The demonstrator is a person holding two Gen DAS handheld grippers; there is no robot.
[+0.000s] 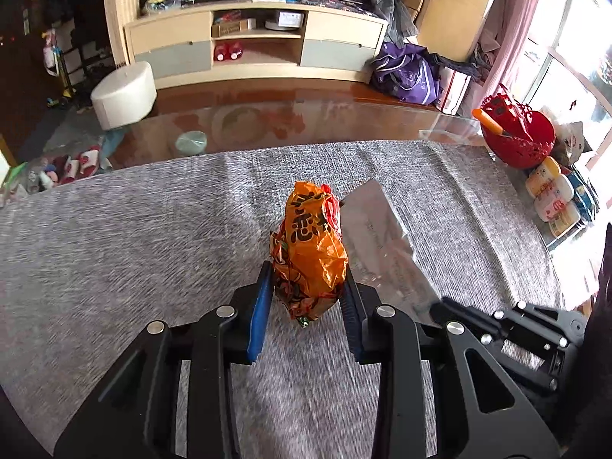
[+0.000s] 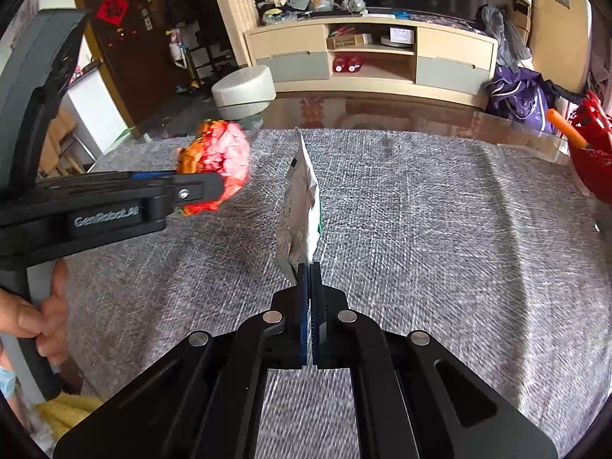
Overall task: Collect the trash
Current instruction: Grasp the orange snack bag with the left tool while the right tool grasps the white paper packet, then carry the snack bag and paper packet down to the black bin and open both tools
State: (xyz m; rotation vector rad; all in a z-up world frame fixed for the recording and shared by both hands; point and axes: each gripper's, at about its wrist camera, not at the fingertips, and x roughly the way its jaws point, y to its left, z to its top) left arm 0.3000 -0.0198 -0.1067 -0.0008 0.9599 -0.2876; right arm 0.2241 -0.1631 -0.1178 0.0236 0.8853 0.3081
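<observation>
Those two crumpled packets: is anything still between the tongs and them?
No. The left tongs already pinch the orange wrapper, and the right tongs are shut on the silver packet. Both packets are held above the grey cloth. No bin is visible.

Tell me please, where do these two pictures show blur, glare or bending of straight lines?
Left wrist view: the grey cloth is streaked with motion blur, the window is blown out, and the cabinet bows. Right wrist view: the orange wrapper in the left tool is smeared, while the white packet stays sharper.
</observation>
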